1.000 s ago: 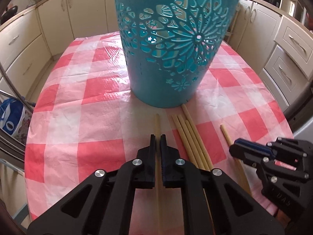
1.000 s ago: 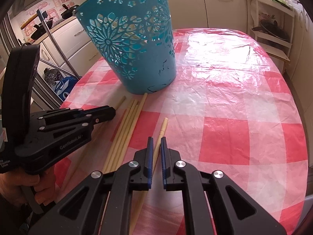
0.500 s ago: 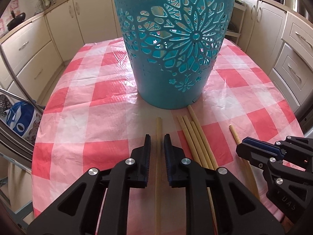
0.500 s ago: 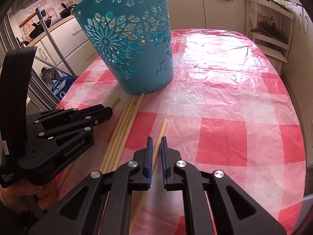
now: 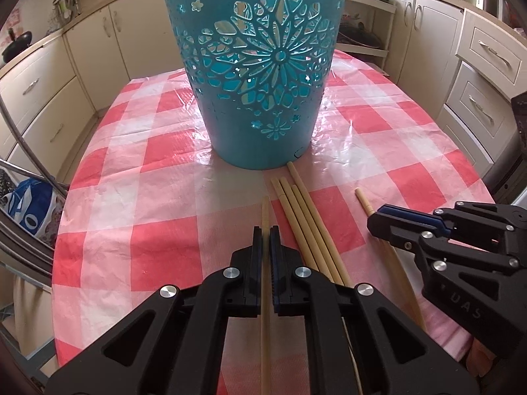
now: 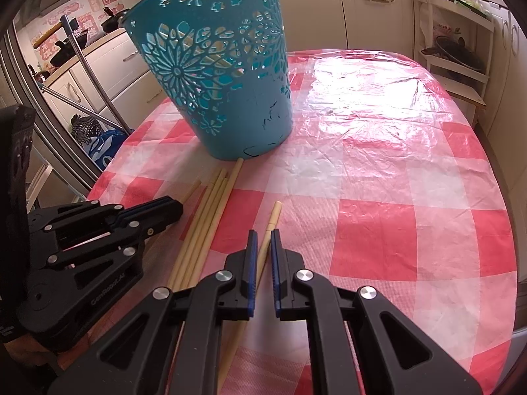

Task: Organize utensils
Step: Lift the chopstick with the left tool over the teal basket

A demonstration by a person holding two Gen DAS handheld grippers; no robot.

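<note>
Left hand-held gripper (image 5: 266, 230) clamped on a single chopstick (image 5: 265, 210), tip poking out ahead toward the teal basket (image 5: 260, 75). Right hand-held gripper (image 6: 262, 233) pinched around a second chopstick (image 6: 274, 214), jaws nearly closed. Bundle of four chopsticks (image 5: 306, 217) flat on the checked worktop (image 5: 138, 204) between both, ends just short of the basket's base.

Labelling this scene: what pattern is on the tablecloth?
Red-and-white checked plastic tablecloth, clearest in the right wrist view.
</note>
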